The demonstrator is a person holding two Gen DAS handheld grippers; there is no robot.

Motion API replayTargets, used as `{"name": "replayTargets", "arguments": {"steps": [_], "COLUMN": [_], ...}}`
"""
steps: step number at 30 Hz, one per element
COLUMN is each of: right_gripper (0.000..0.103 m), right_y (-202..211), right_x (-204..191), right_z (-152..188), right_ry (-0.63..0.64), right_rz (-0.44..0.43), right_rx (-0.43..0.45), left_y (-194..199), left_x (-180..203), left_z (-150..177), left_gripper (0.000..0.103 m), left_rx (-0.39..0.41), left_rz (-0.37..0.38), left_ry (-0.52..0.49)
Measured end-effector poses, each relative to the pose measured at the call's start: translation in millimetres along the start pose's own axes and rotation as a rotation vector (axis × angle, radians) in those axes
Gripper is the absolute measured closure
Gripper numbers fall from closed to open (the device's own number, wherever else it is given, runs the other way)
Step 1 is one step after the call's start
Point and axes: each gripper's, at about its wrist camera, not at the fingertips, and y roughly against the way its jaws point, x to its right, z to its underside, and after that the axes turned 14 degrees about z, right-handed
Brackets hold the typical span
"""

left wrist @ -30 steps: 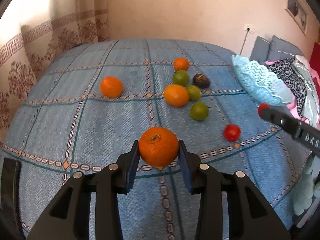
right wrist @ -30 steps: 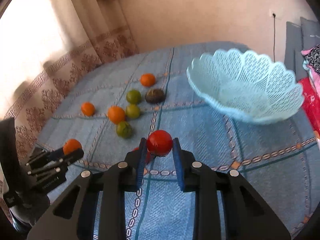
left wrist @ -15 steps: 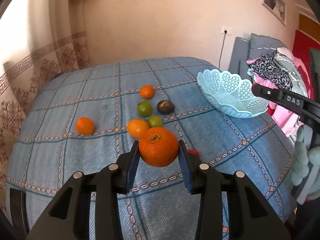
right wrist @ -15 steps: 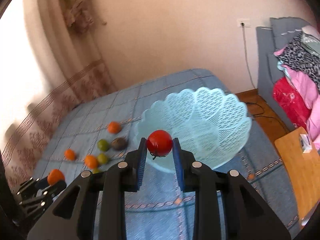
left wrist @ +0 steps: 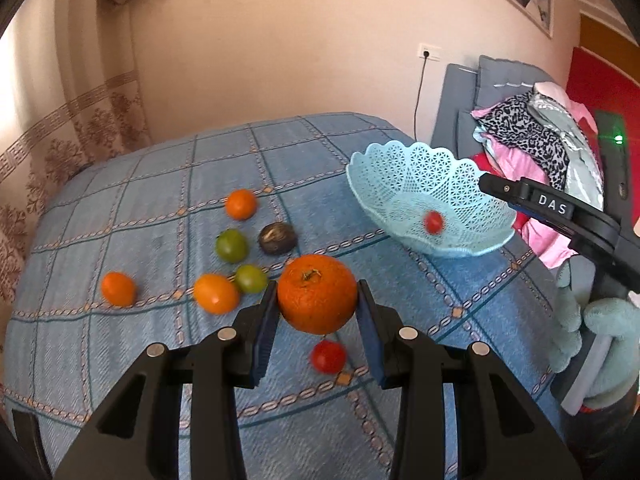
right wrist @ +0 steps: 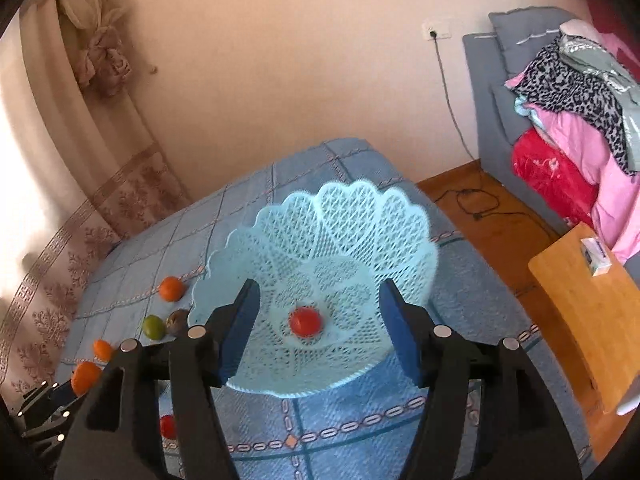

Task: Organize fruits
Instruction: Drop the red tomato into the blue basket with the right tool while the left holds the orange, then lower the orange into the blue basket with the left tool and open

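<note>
The left claw (left wrist: 317, 322) grips a big orange (left wrist: 317, 299) tight between its blue pads, lower centre of the left wrist view, held above the blue checked bed cover (left wrist: 120, 360). Over in the right wrist view, the right claw (right wrist: 320, 326) gapes wide, holding nothing, poised over the pale blue lattice basket (right wrist: 360, 216), and there's a small red tomato (right wrist: 305, 321) sitting at the basket's centre. On the cover, a second red tomato (left wrist: 328, 356) lies just below the gripped orange. To the left of centre lie the loose fruits: three small oranges (left wrist: 240, 204) (left wrist: 118, 289) (left wrist: 216, 299), two green ones (left wrist: 231, 245) (left wrist: 251, 278) and a dark brown fruit (left wrist: 277, 238).
</note>
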Motion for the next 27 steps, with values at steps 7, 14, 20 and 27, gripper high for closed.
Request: {"name": "replayTargets", "arguments": {"steps": [7, 14, 20, 27], "right_gripper": [0.039, 0.039, 0.039, 0.039], "right_y": [-1.6, -3.6, -9.8, -10.5], "right_x": [22.1, 34.5, 37.8, 37.7], "right_z": [-5.6, -7.7, -6.6, -6.3], "right_ry": [-0.094, -0.137, -0.161, -0.158], "right_rz": [0.045, 0.053, 0.075, 0.082], "right_rx": [-0.011, -0.021, -0.038, -0.033], "left_y": [-25.8, -55.9, -85.4, -107.4], "left_x": [15.7, 30.5, 42.6, 51.0], "left_z": [-21.3, -41.8, -51.6, -58.7], "left_gripper": [0.065, 0.065, 0.065, 0.052], "left_rx": [-0.010, -0.037, -0.072, -0.095], "left_rz": [0.047, 0.094, 0.157, 0.182], "left_ry": [-0.029, -0.049, -0.061, -0.065]}}
